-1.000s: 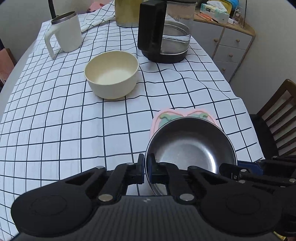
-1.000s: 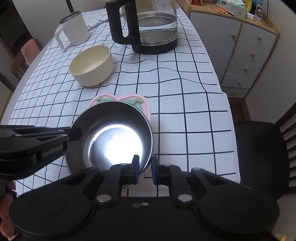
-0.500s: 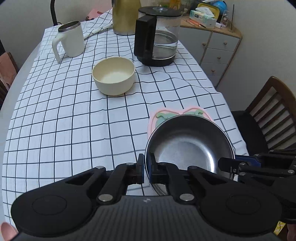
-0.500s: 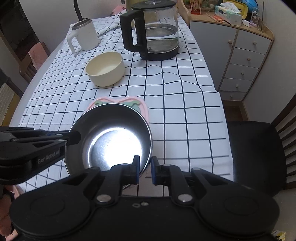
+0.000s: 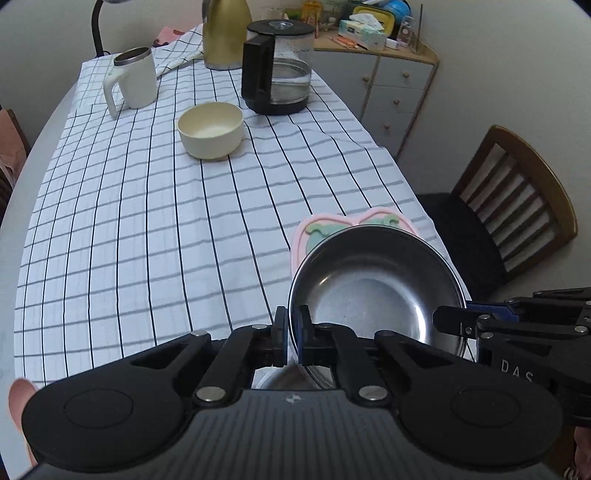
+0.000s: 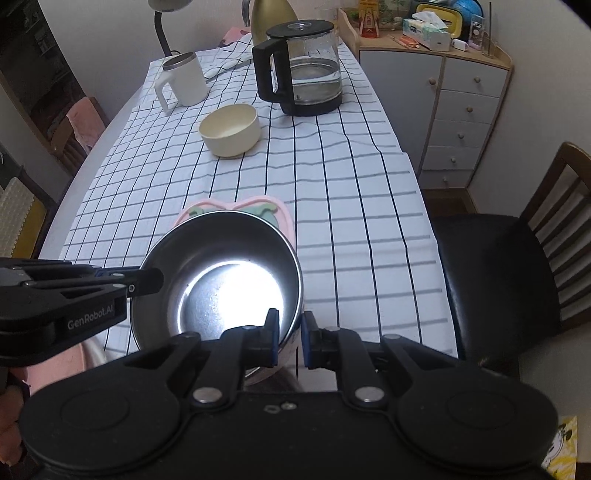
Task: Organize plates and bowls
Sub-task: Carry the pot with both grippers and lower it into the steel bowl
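Observation:
A steel bowl (image 5: 373, 291) (image 6: 221, 280) hangs in the air over the near end of the table. My left gripper (image 5: 291, 334) is shut on its left rim, and my right gripper (image 6: 288, 338) is shut on its right rim. Under it, on the checked cloth, lies a pink and green plate (image 5: 314, 232) (image 6: 266, 210), mostly hidden by the bowl. A cream bowl (image 5: 210, 129) (image 6: 231, 129) stands farther back near the table's middle.
A white mug (image 5: 133, 81), a glass kettle with black handle (image 5: 277, 70) and a gold flask (image 5: 225, 33) stand at the far end. A wooden chair (image 5: 517, 206) with a black seat is on the right, a drawer cabinet (image 6: 461, 110) beyond it.
Both grippers have risen and pulled back toward the near table edge with the steel bowl. More of the table and room shows, and the cream bowl looks farther away.

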`<action>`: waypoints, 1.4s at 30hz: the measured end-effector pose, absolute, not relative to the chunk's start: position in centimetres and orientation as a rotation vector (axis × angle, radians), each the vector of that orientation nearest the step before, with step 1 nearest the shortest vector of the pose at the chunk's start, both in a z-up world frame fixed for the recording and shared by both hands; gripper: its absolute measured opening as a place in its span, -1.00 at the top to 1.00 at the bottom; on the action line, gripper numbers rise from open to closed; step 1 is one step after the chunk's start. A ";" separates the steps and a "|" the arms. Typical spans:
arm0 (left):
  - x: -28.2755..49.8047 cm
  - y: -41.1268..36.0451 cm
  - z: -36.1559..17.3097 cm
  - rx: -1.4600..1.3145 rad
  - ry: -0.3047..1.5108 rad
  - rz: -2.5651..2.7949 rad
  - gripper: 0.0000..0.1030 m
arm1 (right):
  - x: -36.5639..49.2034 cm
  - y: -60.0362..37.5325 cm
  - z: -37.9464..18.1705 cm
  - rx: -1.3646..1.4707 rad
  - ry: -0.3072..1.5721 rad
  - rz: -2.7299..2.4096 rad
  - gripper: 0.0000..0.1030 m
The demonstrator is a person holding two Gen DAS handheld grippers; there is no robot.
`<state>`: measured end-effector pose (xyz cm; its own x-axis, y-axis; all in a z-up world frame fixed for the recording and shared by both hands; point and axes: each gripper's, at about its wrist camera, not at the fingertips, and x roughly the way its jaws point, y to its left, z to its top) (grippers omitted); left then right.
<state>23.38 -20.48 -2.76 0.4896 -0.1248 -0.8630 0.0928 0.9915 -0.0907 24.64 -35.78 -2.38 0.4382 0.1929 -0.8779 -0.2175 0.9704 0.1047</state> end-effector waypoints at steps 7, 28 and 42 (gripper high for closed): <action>19.5 -20.9 -4.1 -0.003 1.058 -0.172 0.94 | 20.1 -36.1 -3.2 -0.004 1.106 0.224 0.76; 16.6 -20.9 -9.2 0.058 1.104 -0.181 0.93 | 16.1 -35.3 -8.2 0.010 1.166 0.192 0.77; 17.1 -20.4 -10.3 0.050 1.122 -0.181 0.92 | 16.9 -34.9 -9.1 0.011 1.181 0.201 0.74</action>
<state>17.12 -20.42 -10.32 0.4205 -0.1188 -0.8995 0.1695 0.9842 -0.0508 16.87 -34.92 -9.11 0.3639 0.1621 -0.9172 -0.1511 0.9820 0.1137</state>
